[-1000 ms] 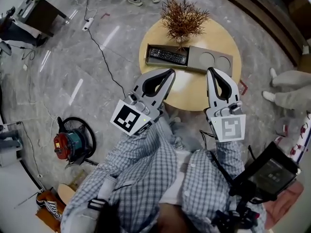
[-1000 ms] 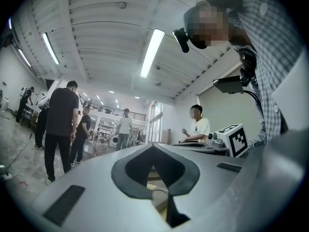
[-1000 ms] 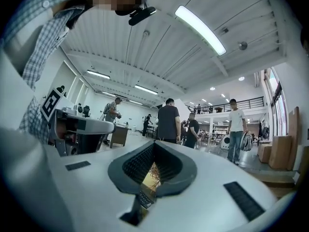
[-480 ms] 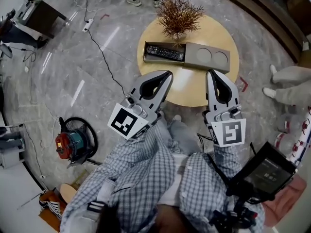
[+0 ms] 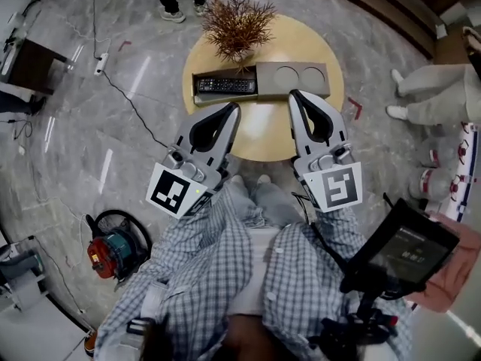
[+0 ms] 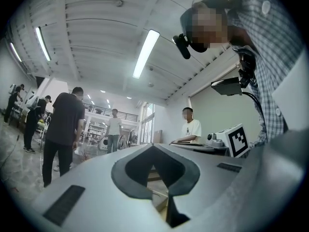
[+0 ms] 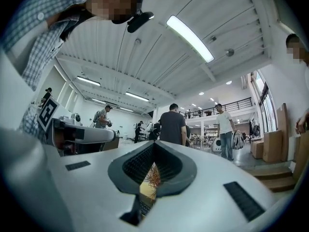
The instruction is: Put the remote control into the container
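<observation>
Head view: a round wooden table [image 5: 316,130] is seen on a grey marble floor [image 5: 90,126]. A long grey container [image 5: 264,79] is laid across the table's middle. The remote control [image 5: 225,86] is found lying flat inside the container's left compartment, lengthwise along it. Two round recesses are noted in the container's right part. A dried branch arrangement [image 5: 237,22] is set just behind the container, at its far edge.

The left gripper [image 5: 234,109] is held over the table's near-left edge, with its tip near the container's left compartment but apart from it. The right gripper [image 5: 294,96] is held just short of the container's near wall, below the round recesses; whether it touches cannot be told.

Left gripper view: the jaws [image 6: 153,147] are seen closed together, with nothing between the pads. Right gripper view: the jaws [image 7: 154,144] are likewise pressed together and empty; the dried branches show through the gap below the tips.

A red and teal machine [image 5: 113,248] is noted on the floor at left, and a cable [image 5: 124,100] is trailed past the table.
</observation>
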`<state>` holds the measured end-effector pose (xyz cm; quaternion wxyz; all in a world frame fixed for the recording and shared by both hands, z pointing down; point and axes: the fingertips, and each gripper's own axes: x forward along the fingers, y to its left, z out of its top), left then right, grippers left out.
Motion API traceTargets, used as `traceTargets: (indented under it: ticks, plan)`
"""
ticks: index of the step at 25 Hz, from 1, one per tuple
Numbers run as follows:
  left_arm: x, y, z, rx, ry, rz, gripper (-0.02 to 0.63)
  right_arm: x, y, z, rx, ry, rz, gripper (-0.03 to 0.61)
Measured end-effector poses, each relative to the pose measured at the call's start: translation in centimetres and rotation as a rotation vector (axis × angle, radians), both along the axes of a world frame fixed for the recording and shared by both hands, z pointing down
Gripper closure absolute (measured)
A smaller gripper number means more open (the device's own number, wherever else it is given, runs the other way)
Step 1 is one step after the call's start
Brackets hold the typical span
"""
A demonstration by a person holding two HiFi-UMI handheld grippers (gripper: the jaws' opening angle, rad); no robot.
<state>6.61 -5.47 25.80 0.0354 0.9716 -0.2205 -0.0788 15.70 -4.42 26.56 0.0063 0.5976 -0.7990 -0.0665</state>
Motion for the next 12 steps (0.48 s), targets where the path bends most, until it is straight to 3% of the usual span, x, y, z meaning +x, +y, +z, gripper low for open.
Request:
traceTargets:
  ticks: [12]
  plan:
    - [0.1, -2.0, 0.4, 0.016, -0.005, 0.042, 0.605, -1.0, -2.2, -1.5, 0.030, -0.041, 0.044, 0.572]
